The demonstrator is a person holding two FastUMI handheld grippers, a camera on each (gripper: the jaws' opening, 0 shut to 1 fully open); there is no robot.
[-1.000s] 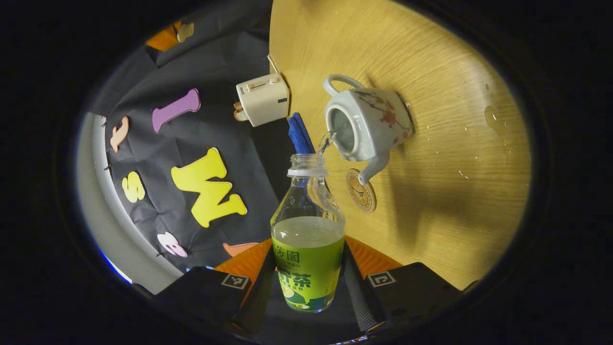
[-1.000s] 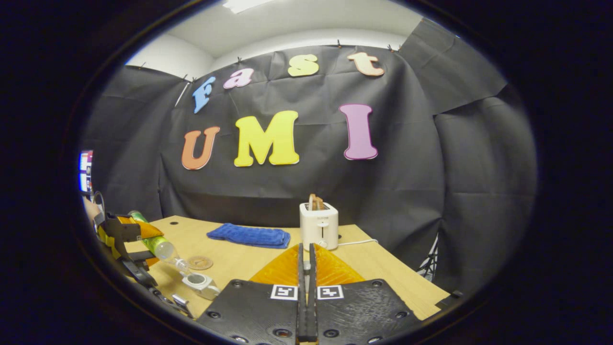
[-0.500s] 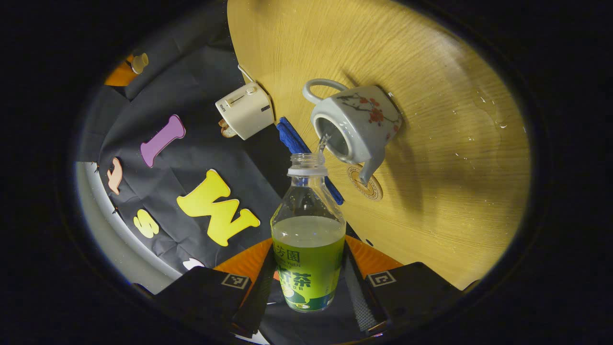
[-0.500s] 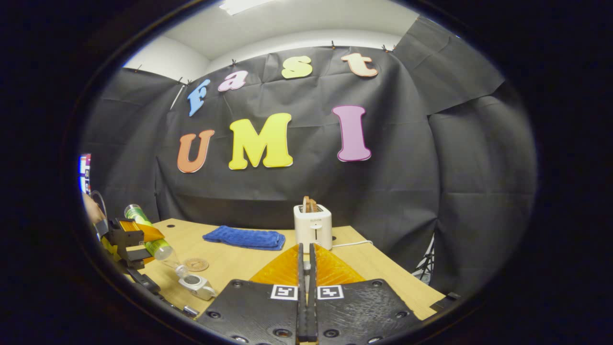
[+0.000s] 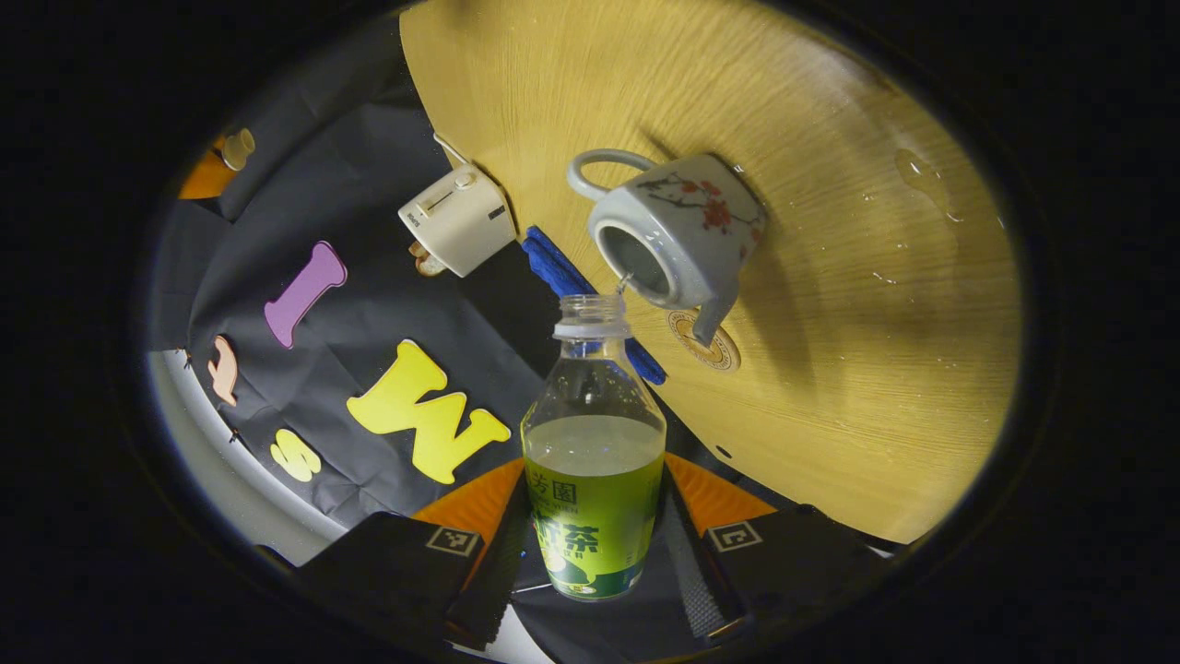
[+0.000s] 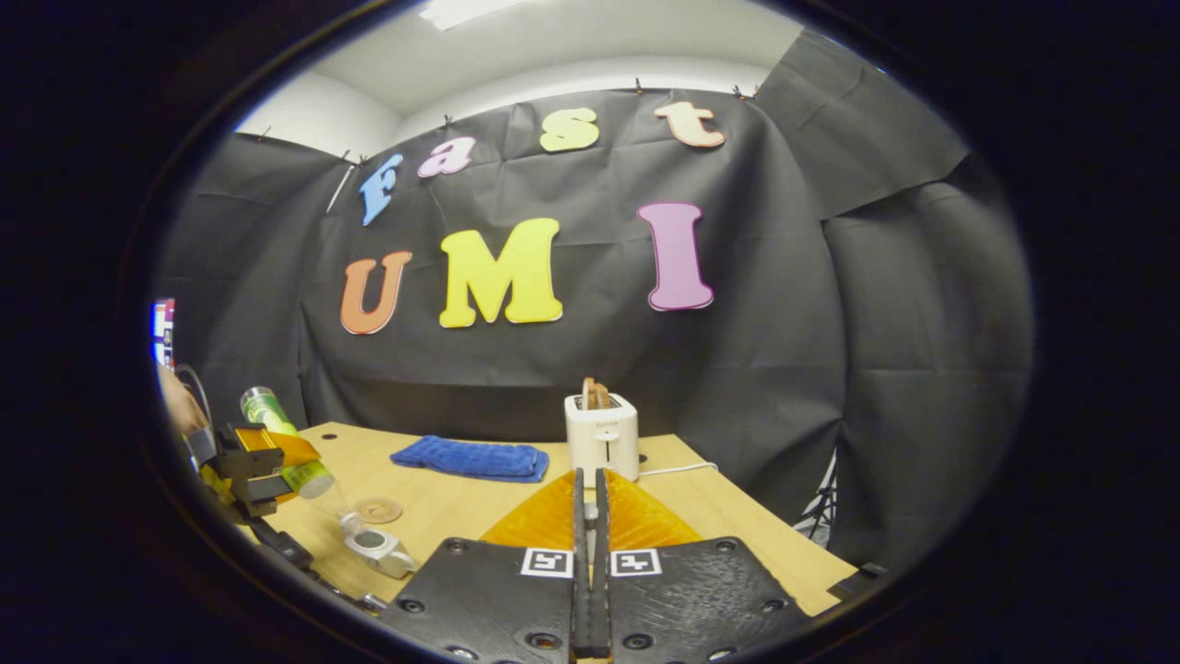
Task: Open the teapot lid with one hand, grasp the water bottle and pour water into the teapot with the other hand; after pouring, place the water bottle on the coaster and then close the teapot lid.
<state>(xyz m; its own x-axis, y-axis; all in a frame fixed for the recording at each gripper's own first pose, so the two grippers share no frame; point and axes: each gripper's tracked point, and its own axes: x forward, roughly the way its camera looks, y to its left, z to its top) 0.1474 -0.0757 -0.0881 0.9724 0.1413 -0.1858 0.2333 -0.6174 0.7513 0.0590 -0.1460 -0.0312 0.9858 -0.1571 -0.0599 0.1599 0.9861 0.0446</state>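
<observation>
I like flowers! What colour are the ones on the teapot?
Red blossoms on dark branches, on the pale teapot; clearest in the left gripper view.

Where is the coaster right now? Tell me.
In the left gripper view the coaster lies on the table under the teapot spout, beside the blue cloth; the right gripper view shows it at lower left.

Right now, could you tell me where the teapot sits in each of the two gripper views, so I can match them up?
Left gripper view: the teapot is above centre, just past the mouth of the tilted bottle, lid off.
Right gripper view: the teapot is low on the left, on the table, under the bottle.
Shared landmark: the round coaster beside the teapot.
</observation>
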